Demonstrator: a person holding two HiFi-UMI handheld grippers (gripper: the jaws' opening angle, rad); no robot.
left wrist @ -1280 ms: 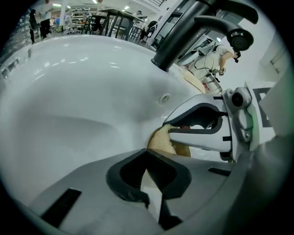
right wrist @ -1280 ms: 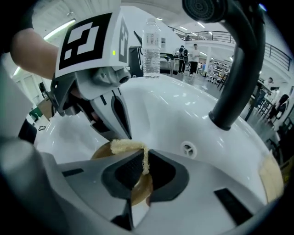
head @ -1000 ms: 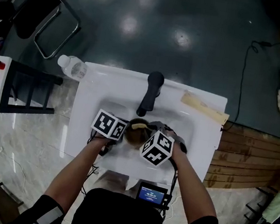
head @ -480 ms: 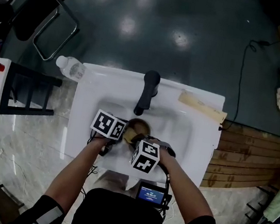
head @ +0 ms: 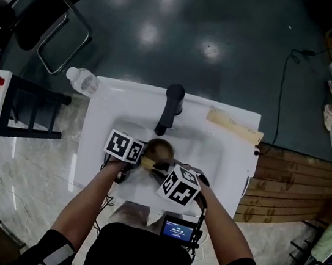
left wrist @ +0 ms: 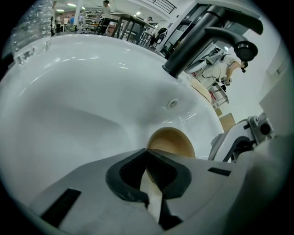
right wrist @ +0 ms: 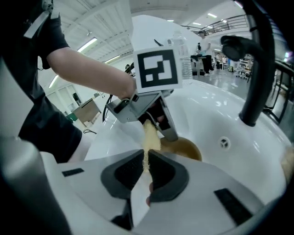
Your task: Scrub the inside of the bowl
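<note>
A brown bowl lies in the white sink, below the black faucet. My left gripper is shut on the bowl's near-left rim; its jaws pinch the thin edge. My right gripper is shut on a pale yellow sponge, which sticks out past its jaws towards the bowl. The sponge's tip stands by the left gripper's fingers, at the bowl's rim. Whether it touches the bowl I cannot tell.
A clear plastic bottle lies at the sink's back left corner. A flat wooden strip rests on the back right rim. The overflow hole is in the basin wall. A small screen hangs at the person's waist.
My right gripper has drawn back from over the bowl towards the sink's near edge, with the sponge in it. The left gripper and the bowl have kept still.
</note>
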